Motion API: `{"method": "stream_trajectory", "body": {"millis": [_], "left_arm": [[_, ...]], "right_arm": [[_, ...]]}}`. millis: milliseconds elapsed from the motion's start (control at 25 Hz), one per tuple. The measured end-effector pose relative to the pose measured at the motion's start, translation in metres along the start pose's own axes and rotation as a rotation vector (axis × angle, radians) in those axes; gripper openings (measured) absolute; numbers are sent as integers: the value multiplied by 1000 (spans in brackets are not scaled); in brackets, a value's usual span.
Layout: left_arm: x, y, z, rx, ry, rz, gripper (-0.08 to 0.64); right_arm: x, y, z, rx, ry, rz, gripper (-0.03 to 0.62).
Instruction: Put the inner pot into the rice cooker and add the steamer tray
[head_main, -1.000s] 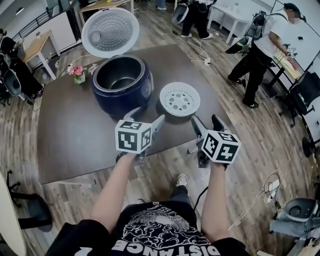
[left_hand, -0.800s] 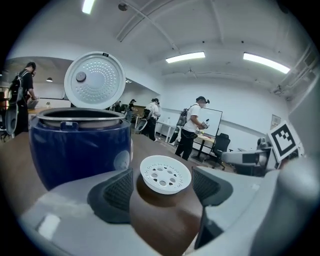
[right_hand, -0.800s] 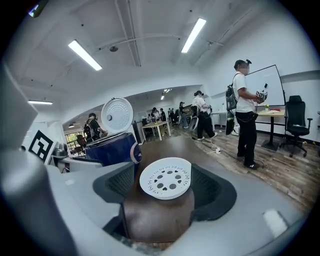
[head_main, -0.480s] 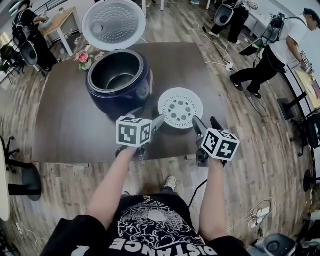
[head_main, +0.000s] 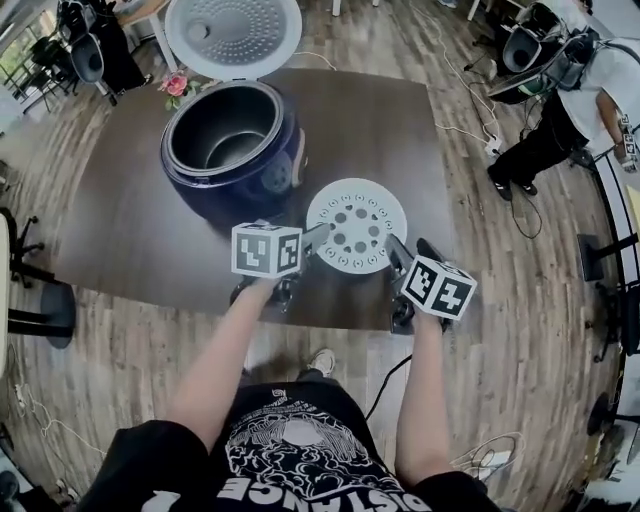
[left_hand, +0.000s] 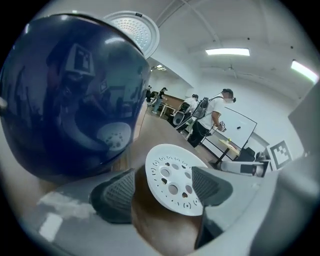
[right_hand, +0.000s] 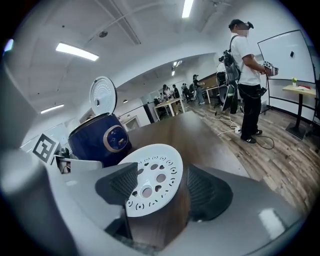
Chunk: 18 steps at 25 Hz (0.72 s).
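Both forearms reach forward, tongs tilted down. Left tongs (left_hand: 164, 189) wide, right tongs (right_hand: 162, 190) closing, neither gripping. White perforated round steamer tray (head_main: 357, 225) lies on brown desk (head_main: 130, 230) just ahead, between the 2.

The dark brown table (head_main: 120, 230) carries 3 things: a navy rice cooker (head_main: 270, 175) at far left, a white steamer tray (head_main: 357, 225) near right, and pink flowers (head_main: 176, 85) at its far-left corner.

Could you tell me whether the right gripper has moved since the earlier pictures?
Yes: the right gripper has advanced toward the steamer tray; its jaws are closing but not yet pressing on it.
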<state>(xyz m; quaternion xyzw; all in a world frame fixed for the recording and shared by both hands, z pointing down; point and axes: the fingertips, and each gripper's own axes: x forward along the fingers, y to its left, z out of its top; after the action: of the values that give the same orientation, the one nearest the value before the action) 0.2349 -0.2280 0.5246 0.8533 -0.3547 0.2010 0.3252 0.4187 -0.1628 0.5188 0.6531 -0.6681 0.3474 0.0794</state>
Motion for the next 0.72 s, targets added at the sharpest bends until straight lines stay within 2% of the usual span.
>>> {"method": "stream_trajectory", "body": {"millis": [240, 520, 720], "left_arm": [[24, 15, -8, -71, 20, 38, 349], [32, 25, -16, -137, 26, 63, 263], [35, 26, -17, -157, 13, 60, 193]], "right_arm": [[36, -15, -9, 20, 76, 41, 261], [53, -25, -19, 40, 132, 60, 204], [58, -25, -21, 28, 143, 70, 155]]}}
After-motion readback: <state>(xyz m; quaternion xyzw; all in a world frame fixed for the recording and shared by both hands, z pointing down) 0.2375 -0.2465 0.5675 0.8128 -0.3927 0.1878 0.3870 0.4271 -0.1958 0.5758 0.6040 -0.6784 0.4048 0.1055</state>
